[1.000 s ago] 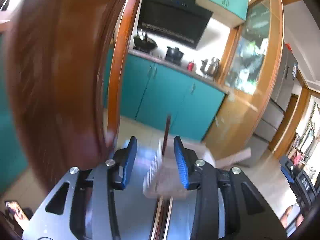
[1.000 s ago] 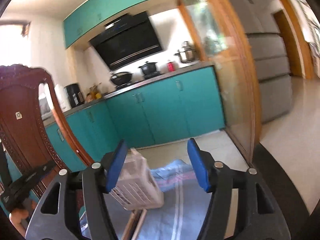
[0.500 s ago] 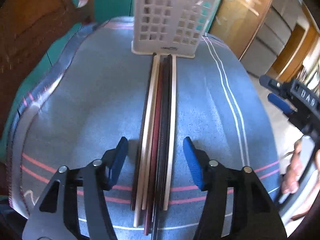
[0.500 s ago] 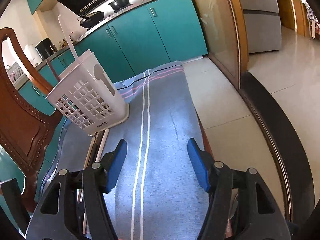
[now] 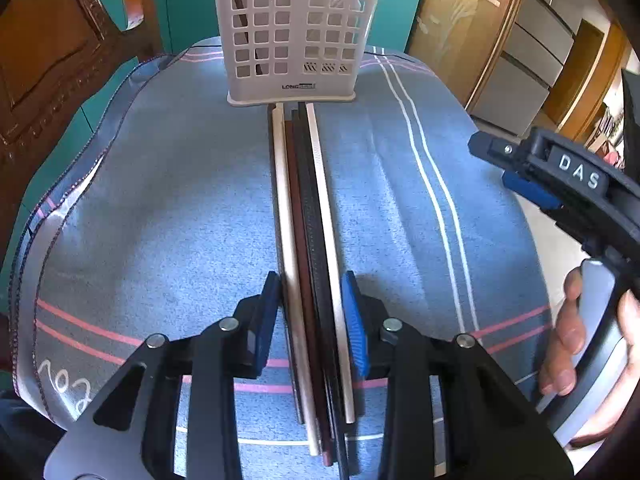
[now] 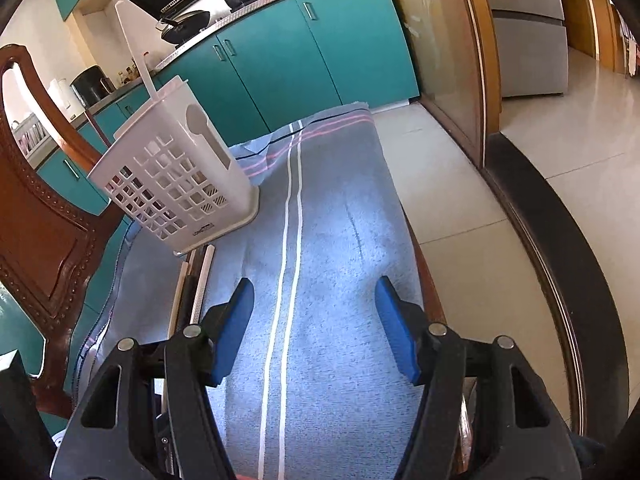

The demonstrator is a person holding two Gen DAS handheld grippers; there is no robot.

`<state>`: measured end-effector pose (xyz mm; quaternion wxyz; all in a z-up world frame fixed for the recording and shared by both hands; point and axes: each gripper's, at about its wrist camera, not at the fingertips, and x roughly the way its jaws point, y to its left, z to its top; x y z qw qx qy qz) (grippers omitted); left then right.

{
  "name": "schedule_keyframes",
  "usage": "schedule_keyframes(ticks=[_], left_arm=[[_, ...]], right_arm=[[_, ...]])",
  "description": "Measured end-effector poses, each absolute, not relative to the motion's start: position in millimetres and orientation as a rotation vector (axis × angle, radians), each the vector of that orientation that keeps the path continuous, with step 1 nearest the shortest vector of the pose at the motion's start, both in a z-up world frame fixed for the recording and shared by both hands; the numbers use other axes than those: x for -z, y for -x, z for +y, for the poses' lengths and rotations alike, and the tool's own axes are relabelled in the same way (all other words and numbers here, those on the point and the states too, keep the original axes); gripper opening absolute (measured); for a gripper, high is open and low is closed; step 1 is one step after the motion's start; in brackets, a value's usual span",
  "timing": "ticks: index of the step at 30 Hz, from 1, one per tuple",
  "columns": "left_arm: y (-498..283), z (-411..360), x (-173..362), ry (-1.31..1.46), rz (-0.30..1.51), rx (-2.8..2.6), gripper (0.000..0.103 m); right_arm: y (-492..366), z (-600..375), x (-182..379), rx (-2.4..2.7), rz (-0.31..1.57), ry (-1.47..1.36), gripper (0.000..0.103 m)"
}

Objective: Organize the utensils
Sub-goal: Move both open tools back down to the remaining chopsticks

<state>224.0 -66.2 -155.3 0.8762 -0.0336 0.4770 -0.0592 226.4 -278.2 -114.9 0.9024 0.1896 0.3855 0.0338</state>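
Left gripper (image 5: 312,316), at the bottom centre of its own view, has just been closing, and its blue pads now sit against either side of a flat bundle of long chopsticks (image 5: 306,216), cream, dark red and black. Whether they already pinch it I cannot tell for certain, though they look to be touching. These chopsticks run straight up the middle of the frame on a blue striped cloth (image 5: 168,200), their far ends just in front of a white perforated plastic utensil basket (image 5: 294,32) at the top centre.

Right gripper (image 6: 316,320) hangs with its pads well apart over bare cloth, holding nothing. In the left wrist view it shows at the right edge, with my hand (image 5: 576,344) around its handle.

As I judge it, the job is mostly ahead: one pale utensil (image 6: 134,48) stands in the basket, and the whole bundle lies outside. Lifting the sticks and dropping them in remains.

Both grippers tilt downward toward the cloth, the left more steeply.
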Motion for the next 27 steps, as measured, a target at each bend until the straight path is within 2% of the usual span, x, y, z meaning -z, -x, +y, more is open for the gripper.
schedule_keyframes(ticks=[2,3,13,23,27], left_arm=[[-228.9,-57.5,155.7,0.12,1.001,0.114,0.018],[-230.1,-50.9,156.8,0.156,1.01,0.114,0.017],[-248.3,5.4,160.1,0.279,1.011,0.021,0.019],[-241.6,-9.8,157.7,0.289,1.048,0.219,0.02],[-237.9,-0.2,155.1,0.289,1.019,0.158,0.026]], right_arm=[[-226.2,-277.7,115.2,-0.071,0.799,-0.389,0.062],[-226.0,-277.1,115.4,-0.072,0.8,-0.387,0.062],[-228.4,-269.5,118.7,-0.093,0.818,-0.367,0.062],[-231.2,-244.7,123.5,-0.147,0.846,-0.287,0.062],[-230.2,-231.6,124.1,-0.183,0.851,-0.237,0.062]])
